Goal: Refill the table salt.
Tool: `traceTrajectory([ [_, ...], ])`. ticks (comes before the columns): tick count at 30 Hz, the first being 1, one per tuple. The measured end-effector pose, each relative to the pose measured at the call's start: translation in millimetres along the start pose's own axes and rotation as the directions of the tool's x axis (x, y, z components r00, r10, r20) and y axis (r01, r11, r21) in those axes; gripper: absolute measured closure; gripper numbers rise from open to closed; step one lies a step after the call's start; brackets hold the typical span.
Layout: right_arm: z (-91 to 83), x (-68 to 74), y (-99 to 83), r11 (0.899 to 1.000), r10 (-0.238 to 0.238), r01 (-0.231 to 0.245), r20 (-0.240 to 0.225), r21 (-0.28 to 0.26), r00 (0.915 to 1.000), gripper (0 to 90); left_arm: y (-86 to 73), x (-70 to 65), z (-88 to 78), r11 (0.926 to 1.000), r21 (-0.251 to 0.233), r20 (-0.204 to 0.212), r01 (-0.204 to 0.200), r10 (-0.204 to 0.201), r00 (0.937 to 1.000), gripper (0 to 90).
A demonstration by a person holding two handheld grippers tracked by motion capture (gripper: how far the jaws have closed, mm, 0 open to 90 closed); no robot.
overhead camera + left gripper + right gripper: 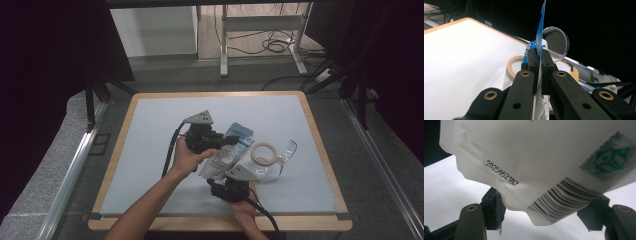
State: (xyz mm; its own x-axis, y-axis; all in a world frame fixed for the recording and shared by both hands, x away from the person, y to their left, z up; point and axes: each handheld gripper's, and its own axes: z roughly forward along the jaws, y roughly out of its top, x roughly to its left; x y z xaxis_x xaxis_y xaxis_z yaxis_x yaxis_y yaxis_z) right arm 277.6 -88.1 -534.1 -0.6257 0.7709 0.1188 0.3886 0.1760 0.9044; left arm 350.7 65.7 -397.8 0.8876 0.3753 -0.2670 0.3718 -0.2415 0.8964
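**Pouch held between both grippers, above the mat**

I have the pouch [227, 152] lifted just off the light mat [150, 150], near the middle and toward the near edge. In the high view it runs diagonally, its blue-printed top edge pointing far and right, its white bottom coming down toward me.

The left gripper [226, 140] has its jaws fully closed on the pouch's upper edge. The left gripper view makes this plain: the two black pads meet with the thin blue-and-white edge [539, 37] pinched upright between them. From above I can't see that pinch at all, since the hand and gripper body cover it.

The right gripper [231, 176] sits at the near side, under the pouch's lower end. Its own view shows the jaws well apart with the bulging white bottom [524, 165] sitting between them, printed date code and barcode facing the camera. The left pad dents the pouch; whether the right pad touches I cannot tell for certain.

Just right of the pouch lies a roll of tape [264, 152], beige, flat on the mat. Touching it on the far right is a clear plastic lid [286, 151]. In the left gripper view the lid [557, 42] stands behind the pouch's edge.
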Motion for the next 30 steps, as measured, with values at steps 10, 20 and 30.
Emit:
traceTrajectory([
  [10, -3.4, 0.7, 0.0, 0.999, 0.044, -0.044, 0.025, 0.007, 0.9987, 34.3, 8.2, 1.9, 13.4, 0.9981, 0.060, 0.003, -0.014, 0.014, 0.9999, 90.0],
  [20, -6.0, -5.8, 0.2, 0.997, 0.080, -0.080, 0.048, -0.003, 0.9956, 35.3, 18.4, 0.5, 32.6, 0.9938, 0.107, 0.006, -0.031, 0.030, 0.9995, 90.0],
  [30, -6.2, -9.0, -0.2, 0.995, 0.101, -0.100, 0.043, -0.009, 0.9940, 35.4, 21.8, 5.1, 47.7, 0.9872, 0.155, -0.001, -0.035, 0.036, 0.9994, 90.0],
])
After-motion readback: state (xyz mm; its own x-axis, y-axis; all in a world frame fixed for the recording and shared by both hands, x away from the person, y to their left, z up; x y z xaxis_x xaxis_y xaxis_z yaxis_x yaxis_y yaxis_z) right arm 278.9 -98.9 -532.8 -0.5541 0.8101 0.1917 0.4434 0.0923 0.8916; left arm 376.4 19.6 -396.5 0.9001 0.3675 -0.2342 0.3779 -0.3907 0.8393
